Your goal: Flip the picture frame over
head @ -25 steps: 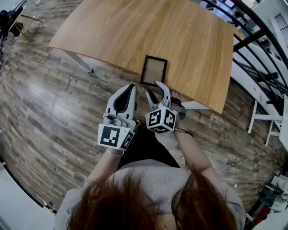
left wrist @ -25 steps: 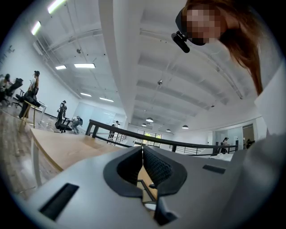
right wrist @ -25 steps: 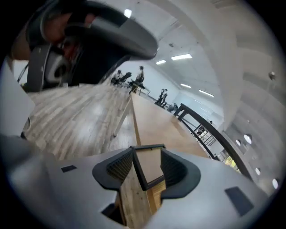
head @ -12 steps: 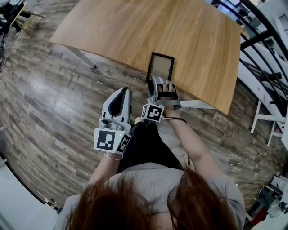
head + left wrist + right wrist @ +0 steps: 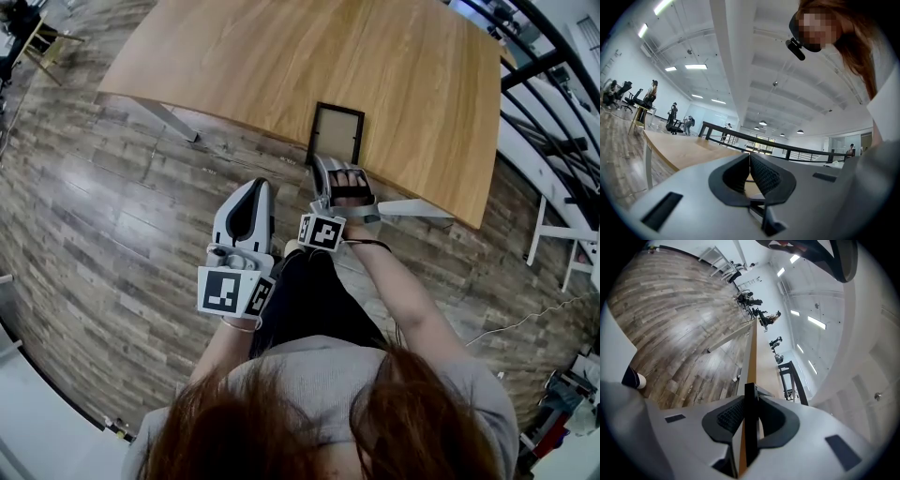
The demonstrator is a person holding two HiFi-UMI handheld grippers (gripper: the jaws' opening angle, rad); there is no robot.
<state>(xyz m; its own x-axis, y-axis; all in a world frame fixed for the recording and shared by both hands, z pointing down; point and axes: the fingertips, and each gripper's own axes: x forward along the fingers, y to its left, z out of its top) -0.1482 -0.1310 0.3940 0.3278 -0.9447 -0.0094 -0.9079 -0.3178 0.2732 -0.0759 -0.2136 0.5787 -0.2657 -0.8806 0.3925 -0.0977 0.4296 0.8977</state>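
Observation:
A black picture frame (image 5: 336, 131) lies flat at the near edge of the wooden table (image 5: 281, 66). My right gripper (image 5: 328, 163) is rolled on its side at that edge, one jaw above and one below. Its jaws are closing, and in the right gripper view the frame's dark near edge (image 5: 751, 437) stands pinched between the pads of the right gripper (image 5: 750, 388), beside the table's orange edge (image 5: 752, 348). My left gripper (image 5: 257, 185) hovers short of the table, level, jaws together with nothing in them. The left gripper's tips (image 5: 750, 157) meet in its own view.
Wood-plank floor (image 5: 103, 216) lies under both hands. A white table leg (image 5: 164, 117) stands at the left and a white bracket (image 5: 412, 208) at the right. A dark railing (image 5: 553, 103) runs past the table's right side. Office chairs and people (image 5: 651, 101) are far off.
The right gripper dropped, rolled onto its side and moved up to the frame's near edge, closing round it. The left gripper pulled back a little. Nothing has shifted in the last half second.

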